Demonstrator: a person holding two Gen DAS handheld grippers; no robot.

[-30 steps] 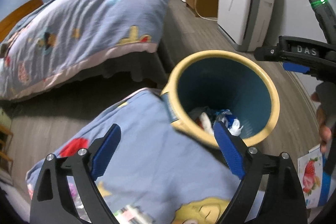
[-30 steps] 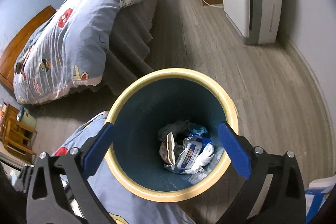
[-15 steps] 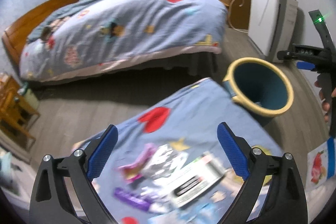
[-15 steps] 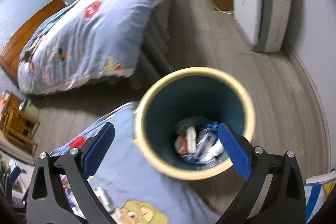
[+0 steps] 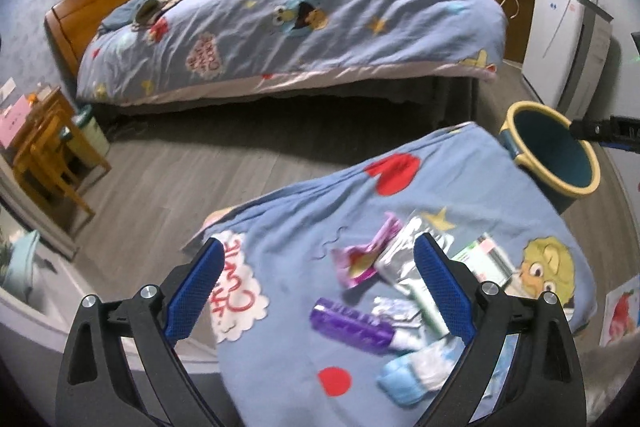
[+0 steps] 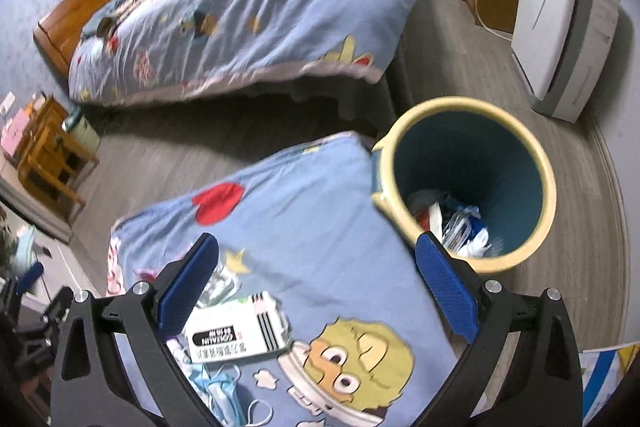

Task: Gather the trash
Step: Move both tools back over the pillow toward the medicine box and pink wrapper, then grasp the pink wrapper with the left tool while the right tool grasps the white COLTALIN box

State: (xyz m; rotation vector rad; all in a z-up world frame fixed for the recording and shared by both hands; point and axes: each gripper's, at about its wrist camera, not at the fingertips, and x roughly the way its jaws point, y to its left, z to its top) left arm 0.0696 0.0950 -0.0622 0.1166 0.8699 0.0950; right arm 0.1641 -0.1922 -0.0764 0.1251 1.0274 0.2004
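Cartoon bedspread (image 5: 400,211), white packet (image 6: 236,327) with unreadable print, trash bin (image 6: 468,179)

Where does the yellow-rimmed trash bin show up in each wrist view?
Left wrist: trash bin sits at the far right edge, small, past the blanket corner.
Right wrist: trash bin is right of centre, large, with trash visible inside.
Shared landmark: the red heart on the blanket, left of the bin.

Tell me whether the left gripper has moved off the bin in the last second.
Yes. The left gripper has swung left, away from the bin, and now hovers open over the wrappers on the blanket.
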